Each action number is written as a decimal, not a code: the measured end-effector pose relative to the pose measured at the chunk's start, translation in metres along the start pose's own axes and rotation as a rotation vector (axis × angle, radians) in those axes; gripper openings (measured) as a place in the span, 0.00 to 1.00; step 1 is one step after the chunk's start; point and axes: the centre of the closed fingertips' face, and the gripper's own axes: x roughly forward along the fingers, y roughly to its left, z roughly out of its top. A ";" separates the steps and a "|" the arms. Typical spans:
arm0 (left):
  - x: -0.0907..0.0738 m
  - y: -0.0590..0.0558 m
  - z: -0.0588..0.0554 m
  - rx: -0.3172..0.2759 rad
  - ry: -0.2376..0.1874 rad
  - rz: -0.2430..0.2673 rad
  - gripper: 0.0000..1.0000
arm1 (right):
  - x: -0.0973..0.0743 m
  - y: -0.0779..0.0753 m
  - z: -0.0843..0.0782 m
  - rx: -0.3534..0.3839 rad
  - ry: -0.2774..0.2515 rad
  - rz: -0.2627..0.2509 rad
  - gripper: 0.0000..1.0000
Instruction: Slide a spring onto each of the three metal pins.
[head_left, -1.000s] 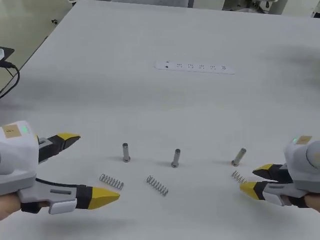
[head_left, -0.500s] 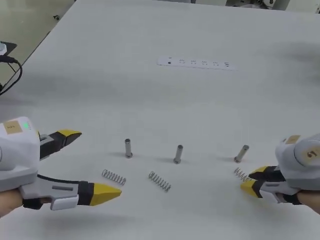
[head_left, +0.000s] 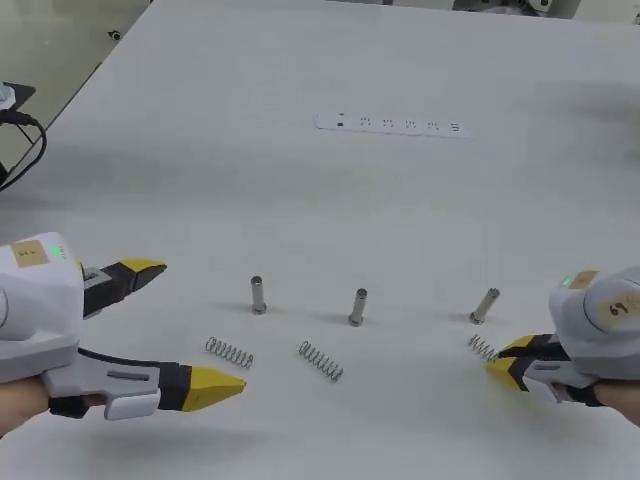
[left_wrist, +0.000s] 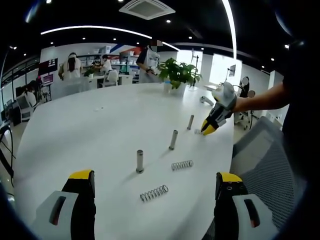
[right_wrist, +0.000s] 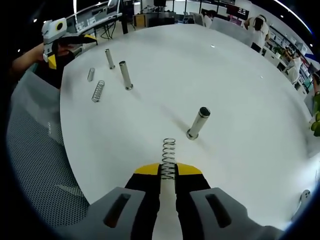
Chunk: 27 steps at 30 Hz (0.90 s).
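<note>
1. Springs: three lie loose on the white surface (head_left: 300, 200), each just in front of one of three metal pins. The left spring (head_left: 229, 352) and middle spring (head_left: 321, 361) lie untouched.
2. The left pin (head_left: 258, 295), middle pin (head_left: 359, 307) and right pin (head_left: 484, 306) stand on their wider bases in a row, well apart. All three are bare, so no spring is on yet.
3. The right gripper (head_left: 497, 358) has its jaws drawn nearly together on the near end of the right spring (right_wrist: 169, 150). The coil points out ahead along the jaws, toward the right pin just beside it. Held by one end like this, the free end can be aimed over the pin top.
4. The left gripper (head_left: 200, 325) is spread wide and holds nothing. It hovers low near the left spring and left pin, likely ready to steady a pin or take a spring.
5. A power strip (head_left: 390, 125) lies far back, clear of the work.
</note>
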 end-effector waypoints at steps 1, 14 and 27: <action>0.000 0.000 0.001 0.002 -0.002 0.000 0.98 | -0.004 0.000 0.004 0.000 -0.014 -0.003 0.08; 0.002 -0.017 0.010 0.039 -0.019 -0.033 0.97 | -0.030 0.011 0.023 -0.028 -0.066 0.013 0.08; 0.005 -0.037 0.034 0.037 -0.066 -0.109 0.91 | -0.044 0.028 0.050 -0.145 -0.104 0.049 0.08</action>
